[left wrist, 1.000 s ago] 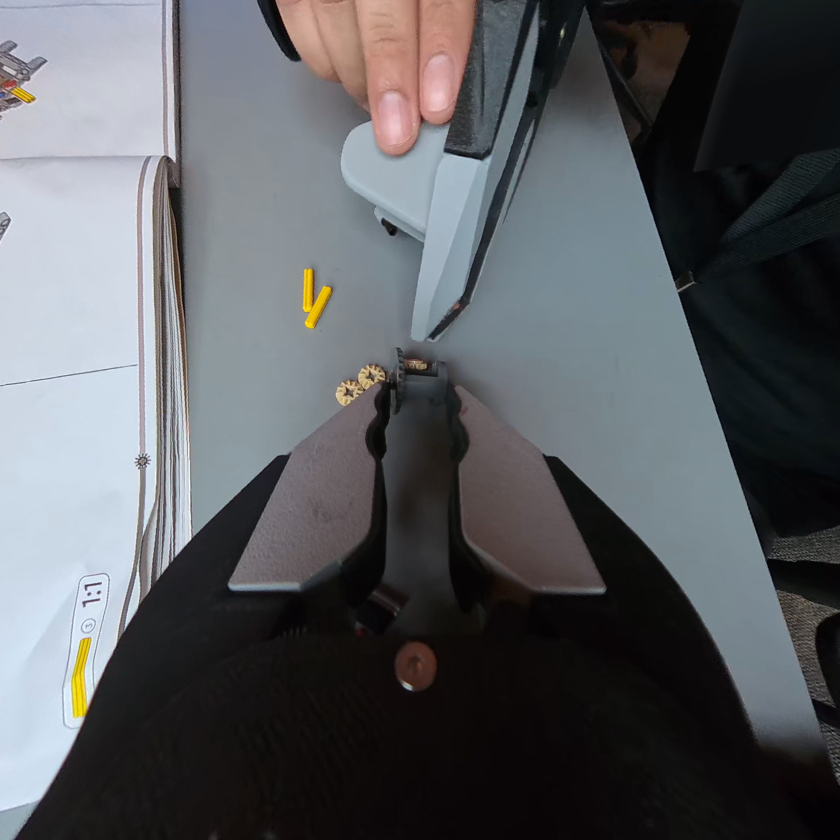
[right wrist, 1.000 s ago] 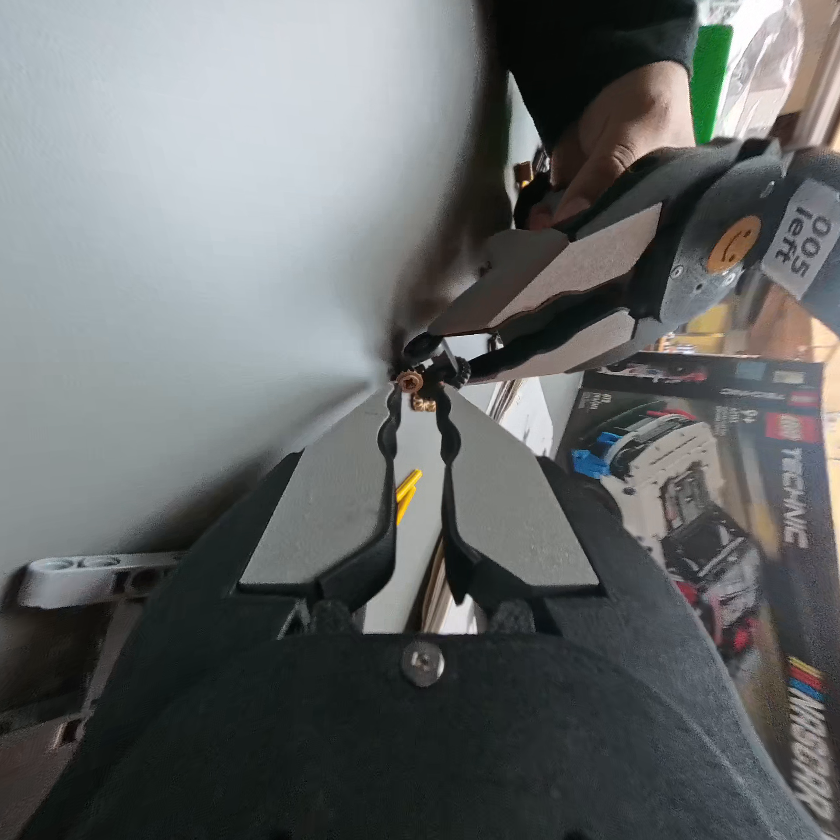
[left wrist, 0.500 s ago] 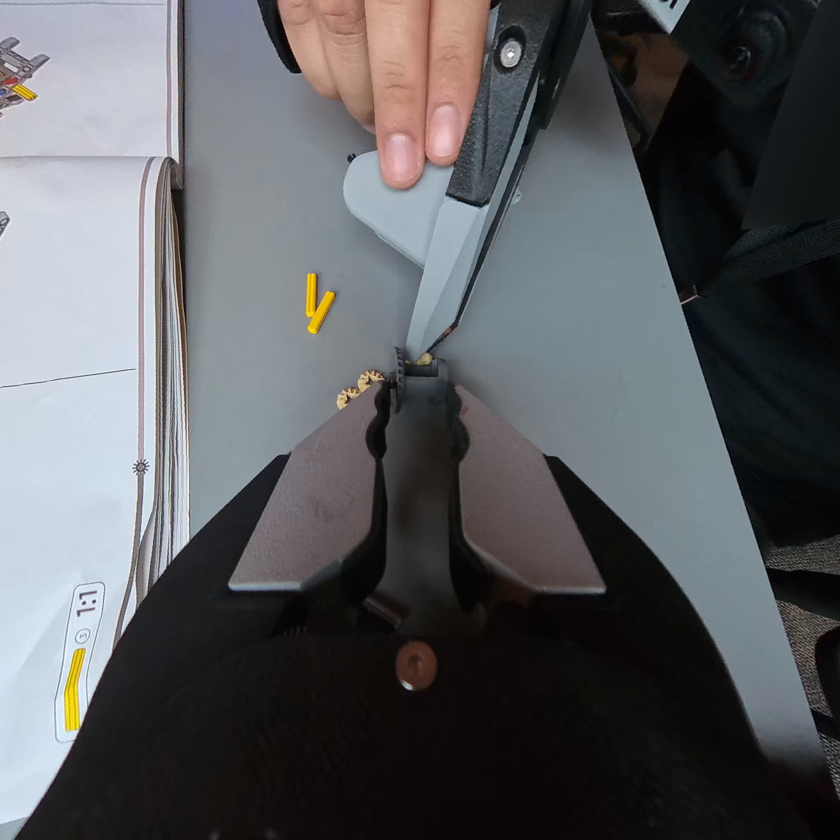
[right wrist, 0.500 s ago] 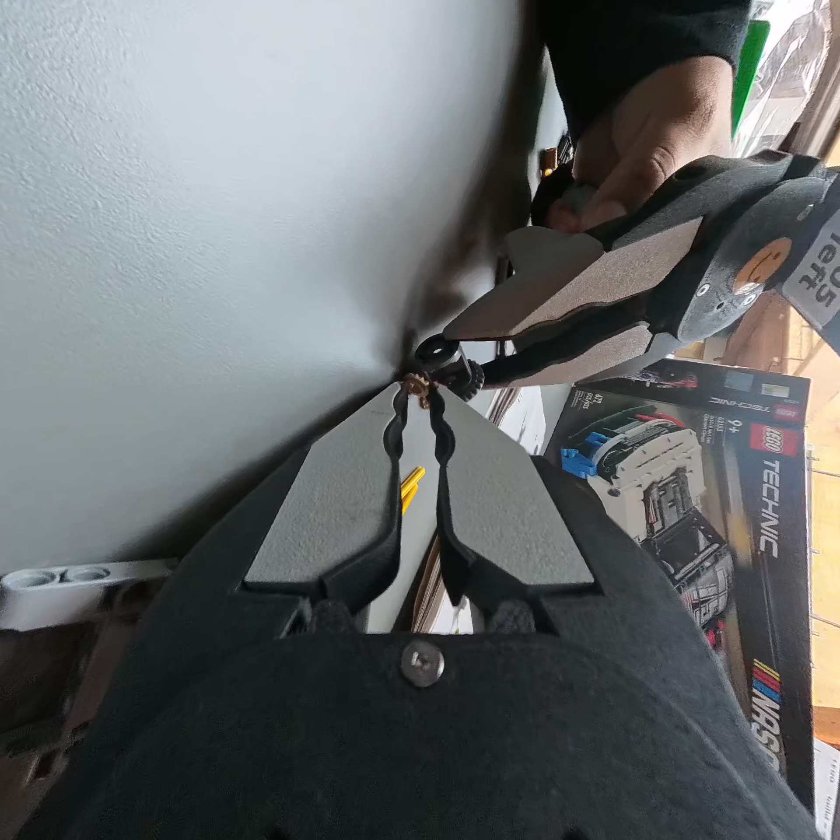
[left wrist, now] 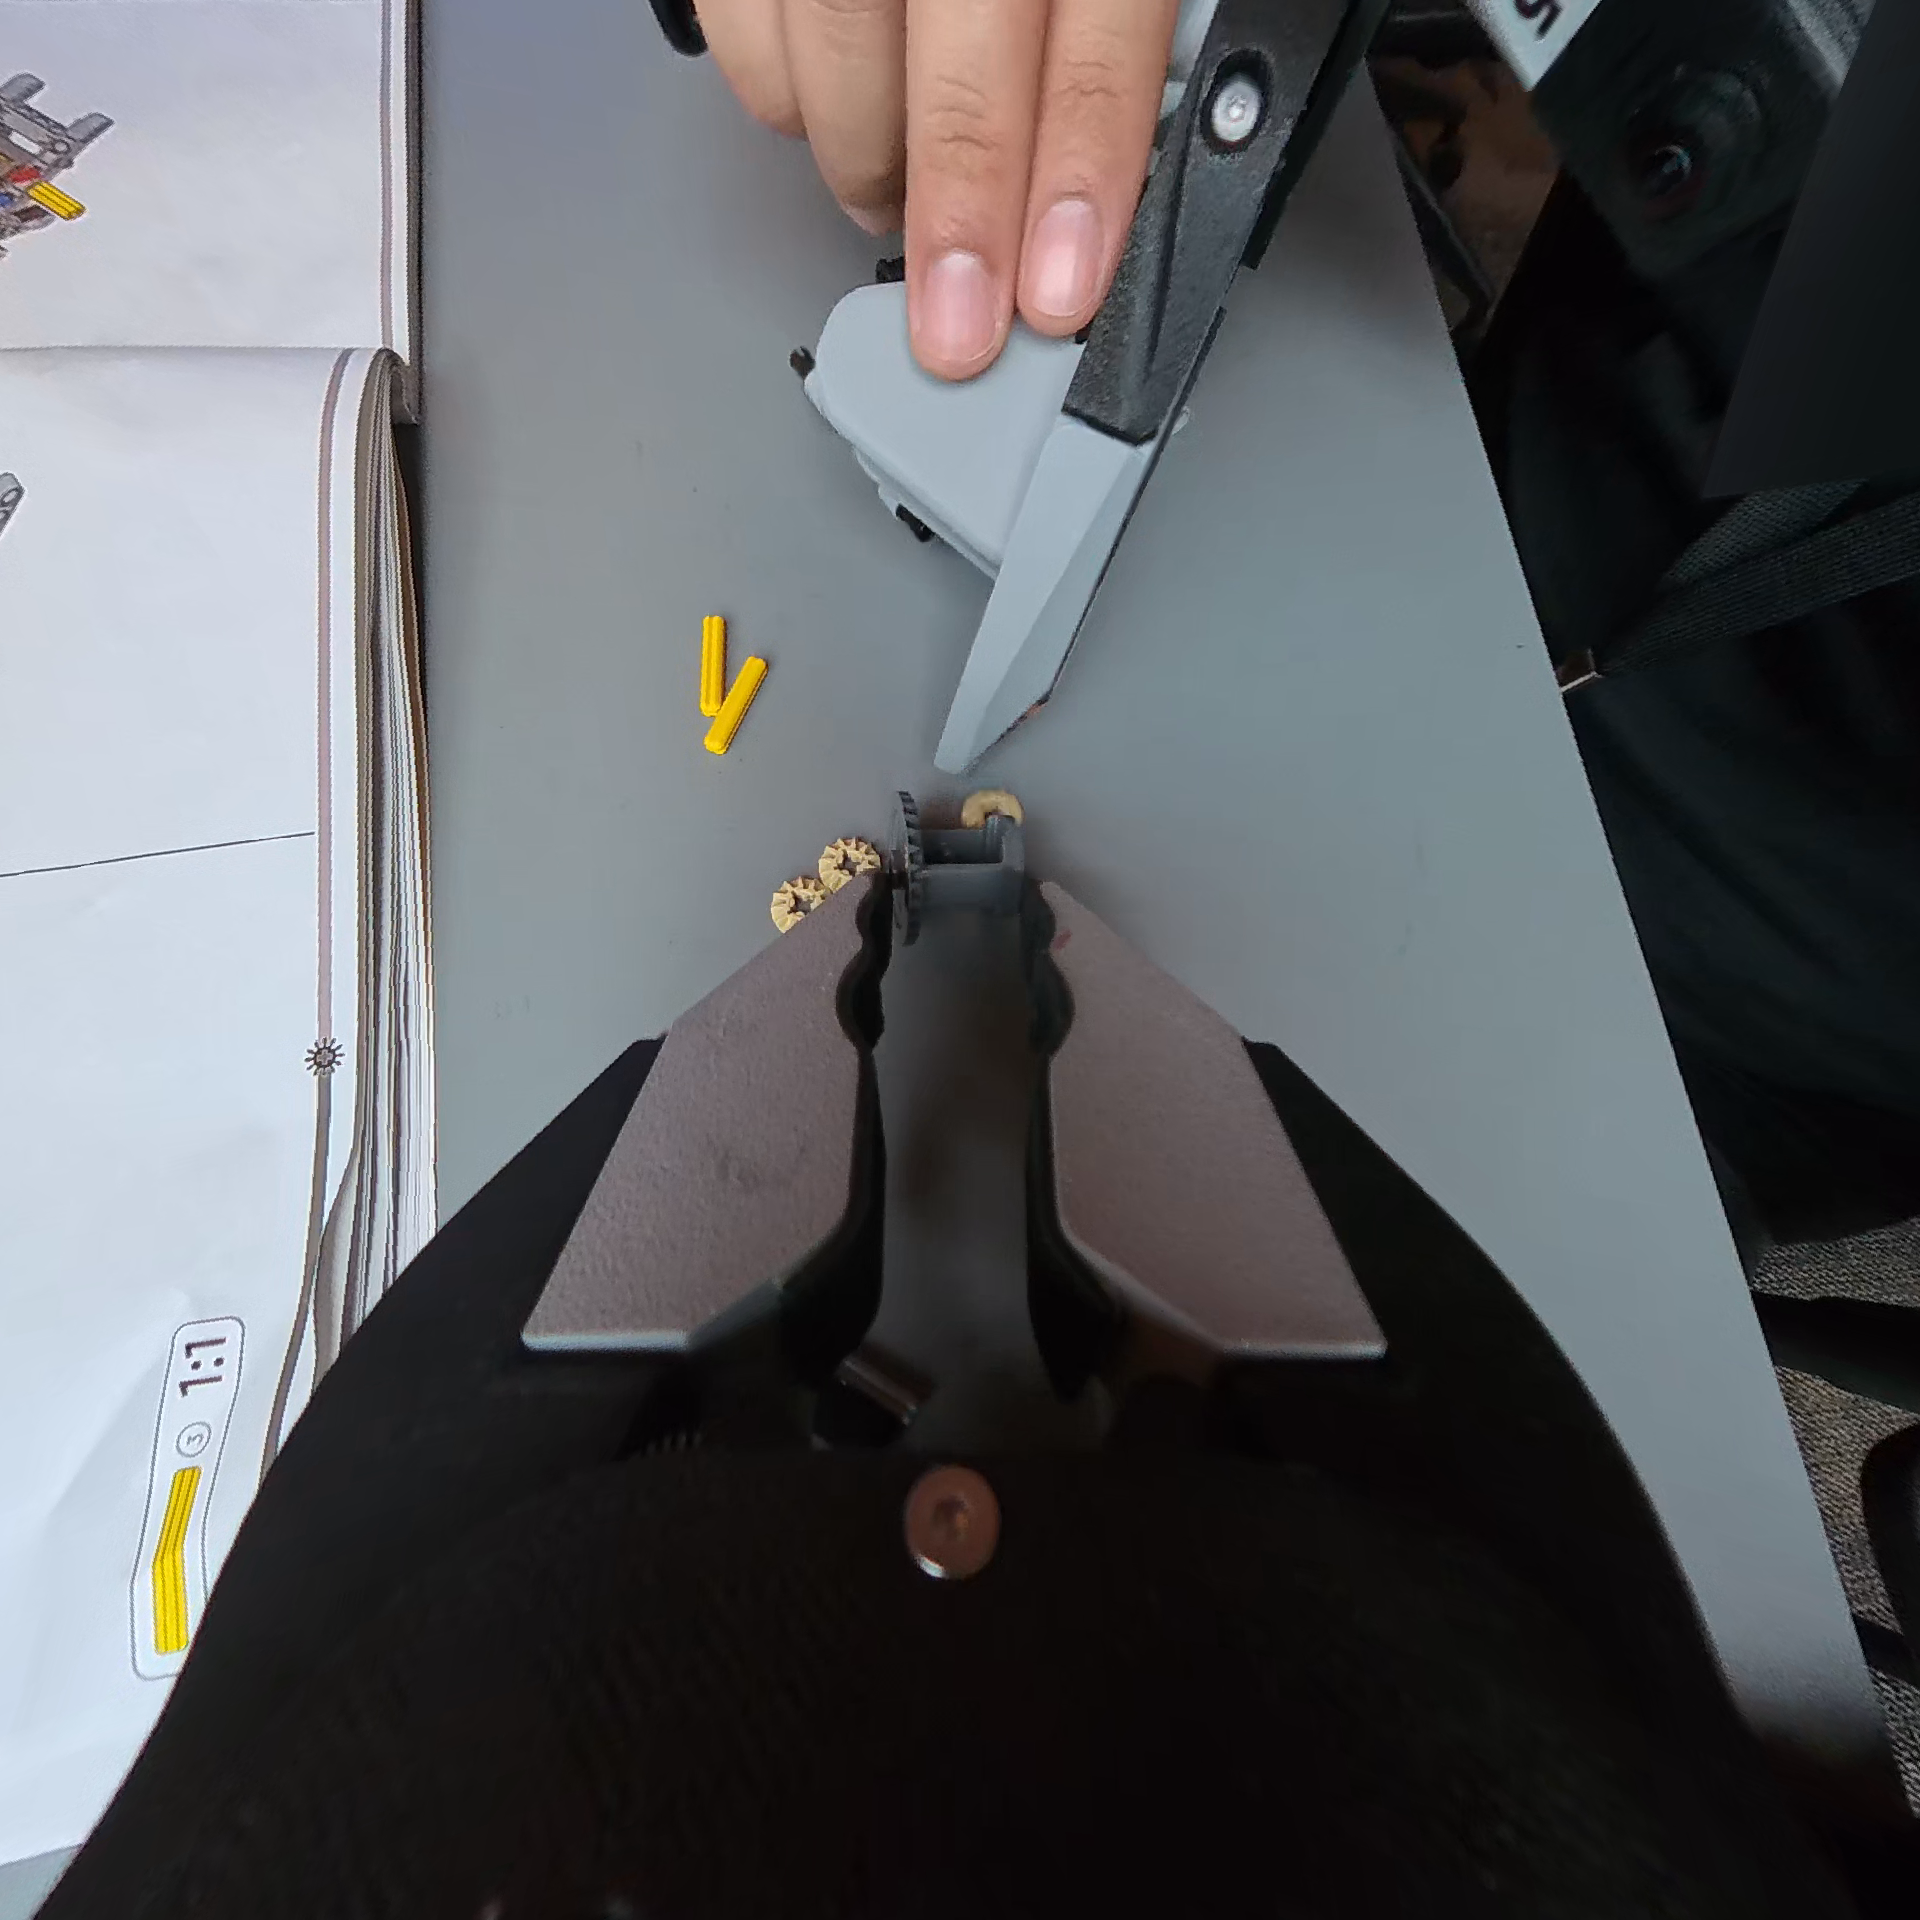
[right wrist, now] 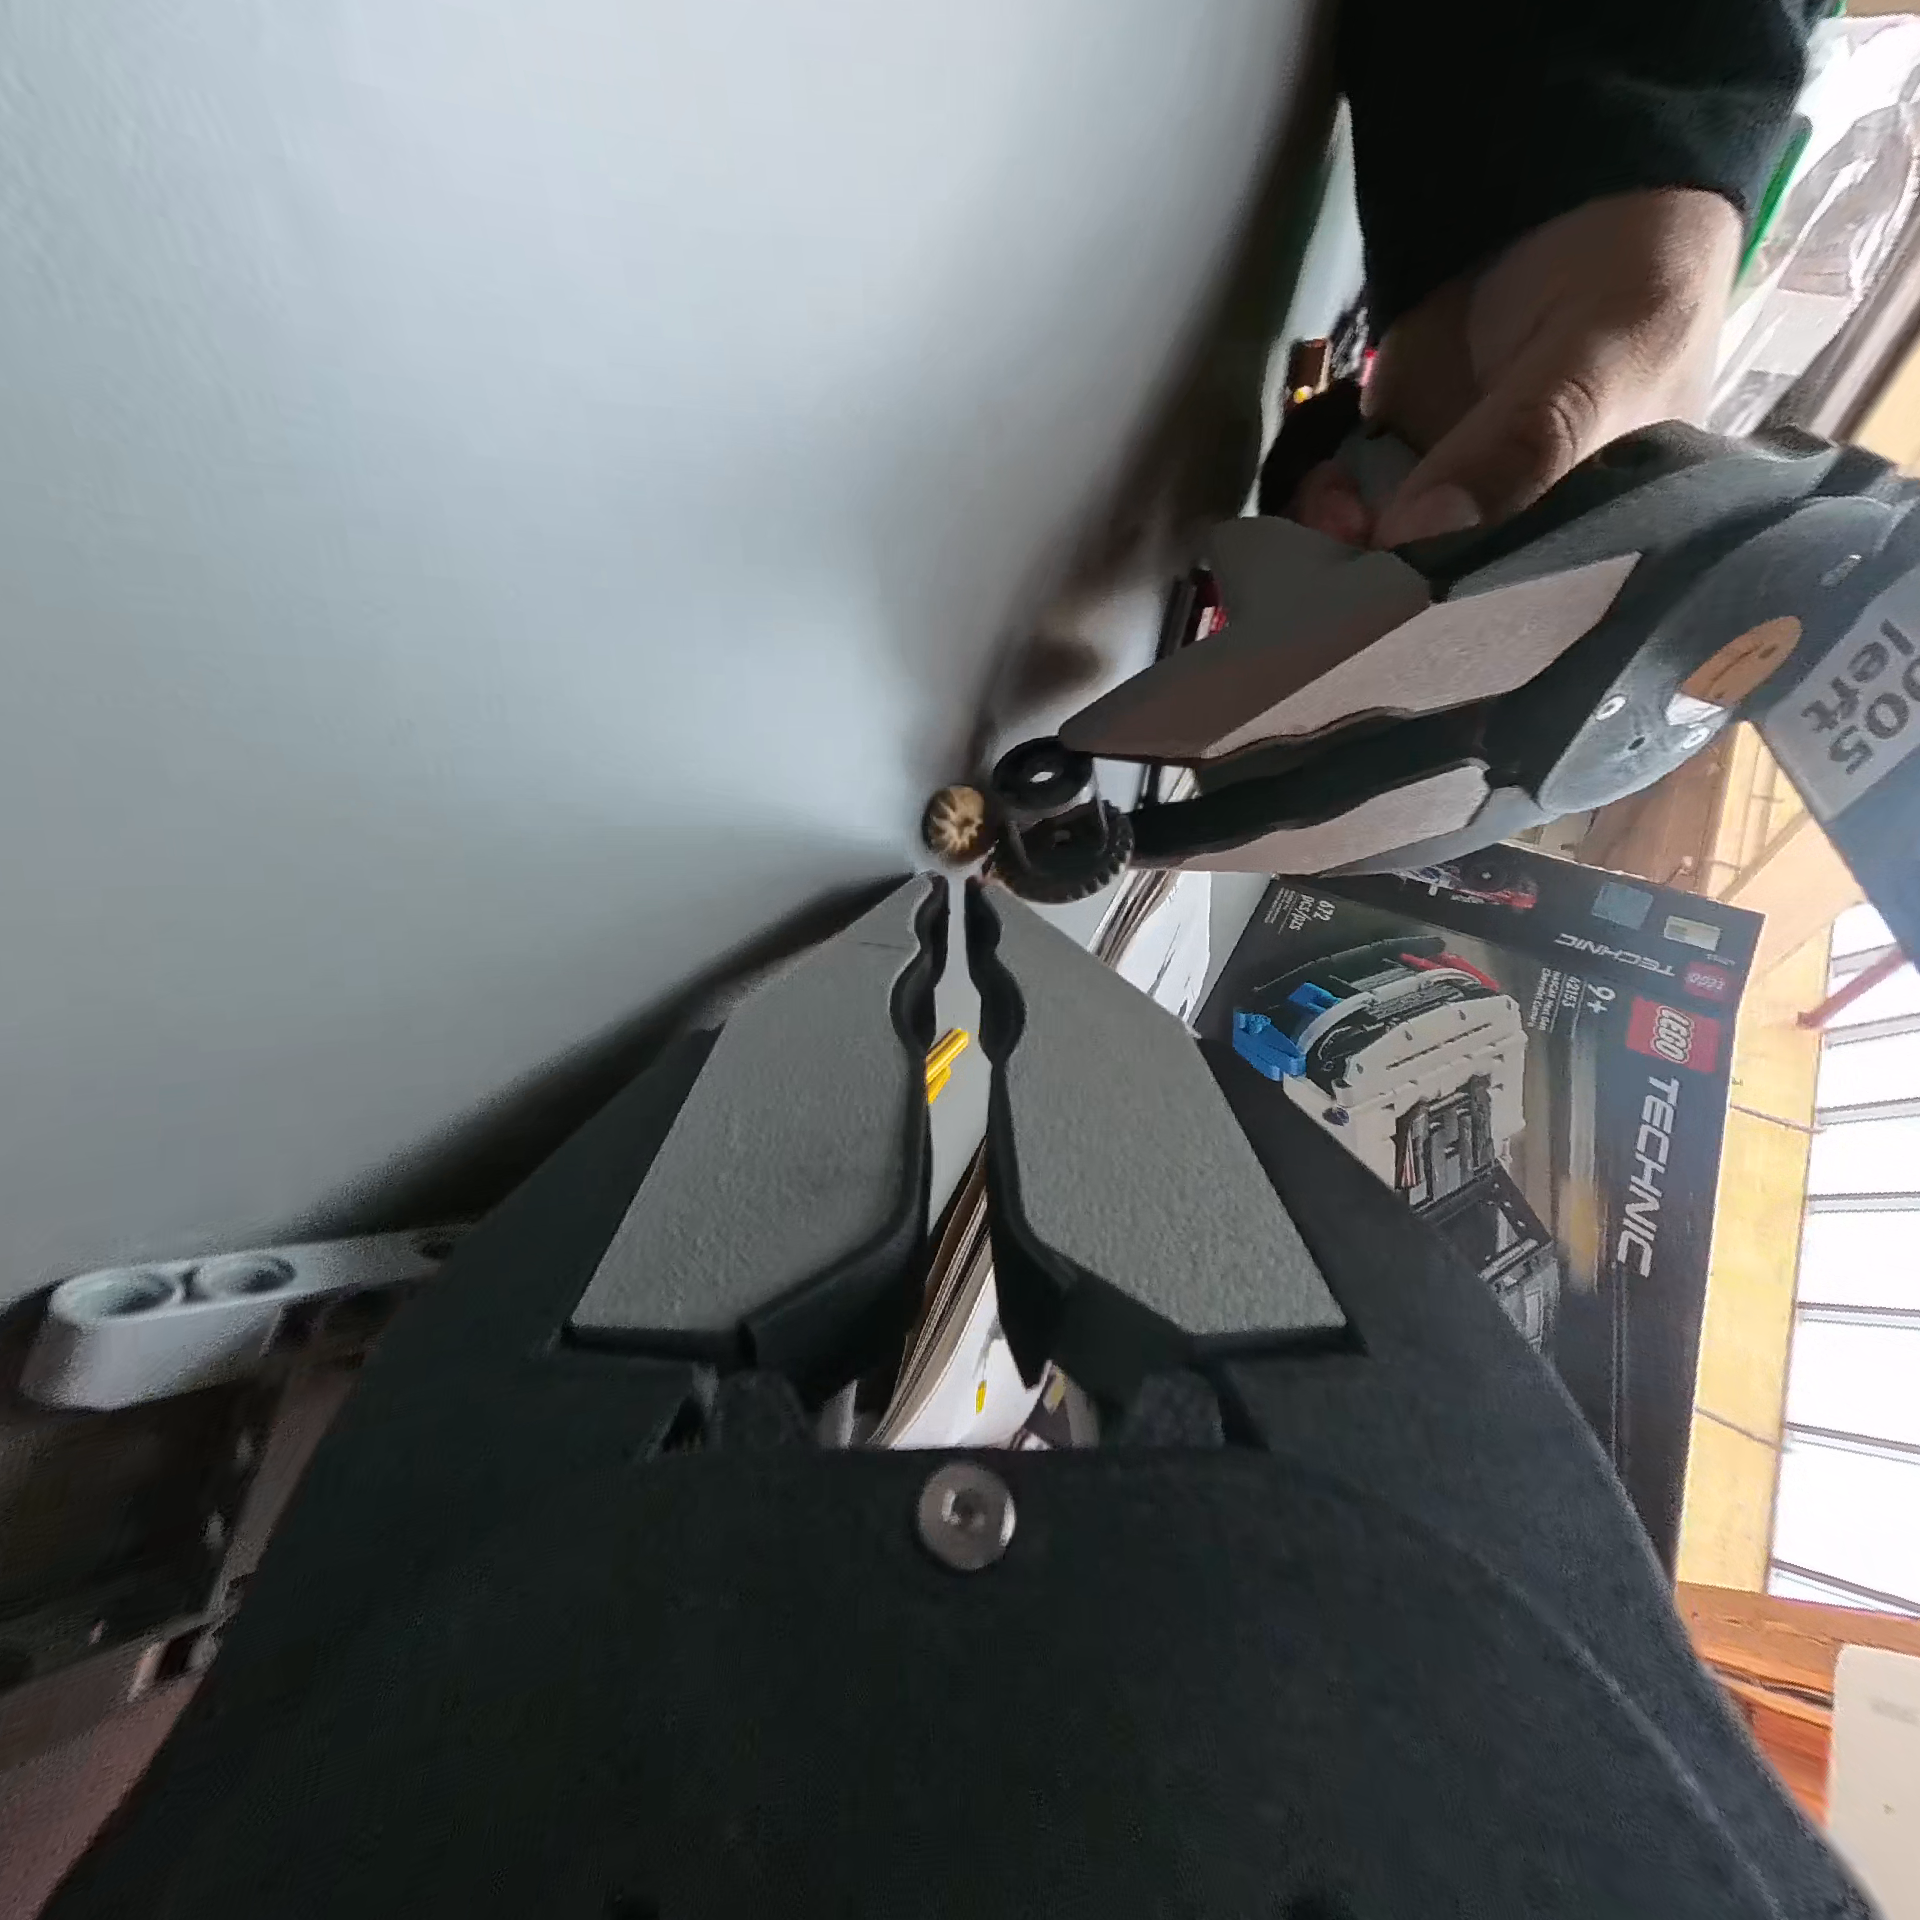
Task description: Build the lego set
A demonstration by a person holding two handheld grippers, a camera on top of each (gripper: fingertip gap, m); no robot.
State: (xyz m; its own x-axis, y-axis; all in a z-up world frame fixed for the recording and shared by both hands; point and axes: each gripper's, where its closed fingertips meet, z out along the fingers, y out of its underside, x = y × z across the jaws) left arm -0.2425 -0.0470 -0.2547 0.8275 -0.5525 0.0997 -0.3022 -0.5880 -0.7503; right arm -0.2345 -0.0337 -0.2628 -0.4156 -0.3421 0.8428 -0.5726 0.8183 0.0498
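My left gripper (left wrist: 956, 914) is shut on a small dark grey assembly (left wrist: 961, 868) with a black gear on its left side. A tan gear (left wrist: 992, 805) sits at the assembly's far end. In the right wrist view the tan gear (right wrist: 956, 826) lies just beyond my right gripper (right wrist: 956, 894), whose jaws are nearly together with nothing between them. The left gripper (right wrist: 1101, 821) reaches in from the right with the assembly (right wrist: 1049, 821). From the left wrist view the right gripper (left wrist: 971, 753) points down just above the assembly, apart from it.
Two tan gears (left wrist: 826, 878) and two yellow axles (left wrist: 727, 681) lie on the grey table (left wrist: 1299, 831) left of the assembly. An open instruction booklet (left wrist: 156, 727) covers the left. A set box (right wrist: 1558, 1091) and a grey beam (right wrist: 177, 1299) show in the right wrist view. The tips of both grippers are at nearly the same place.
My right gripper held the tan gear against the assembly, then let it go and drew back a little. The gear stays at the assembly's end. The left gripper kept its hold.
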